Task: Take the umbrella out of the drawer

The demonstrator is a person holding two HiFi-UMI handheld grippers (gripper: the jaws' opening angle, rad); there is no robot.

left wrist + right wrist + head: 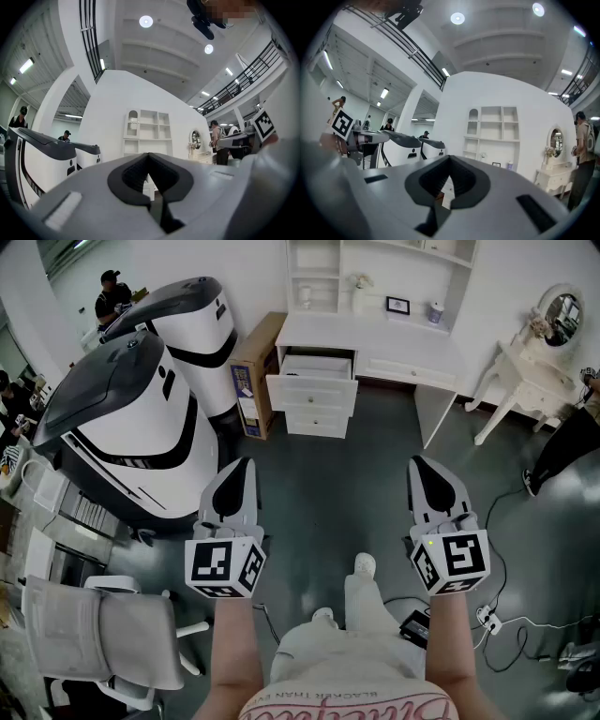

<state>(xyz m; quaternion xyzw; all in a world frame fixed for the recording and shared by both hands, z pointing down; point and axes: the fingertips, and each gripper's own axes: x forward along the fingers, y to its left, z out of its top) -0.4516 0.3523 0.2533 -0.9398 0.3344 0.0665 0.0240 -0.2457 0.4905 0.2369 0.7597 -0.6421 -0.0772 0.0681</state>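
Left hand-held gripper (244, 467) and right hand-held gripper (420, 465): jaws fully closed on both, nothing between them. They are held about level, side by side above the grey floor (319, 484). Top drawer (311, 388) of the white counter (375, 334) is pulled open, straight ahead and well apart from both. Can't make out the umbrella: drawer interior is too small in the head view. The gripper views show only the distant shelf unit (146, 131).
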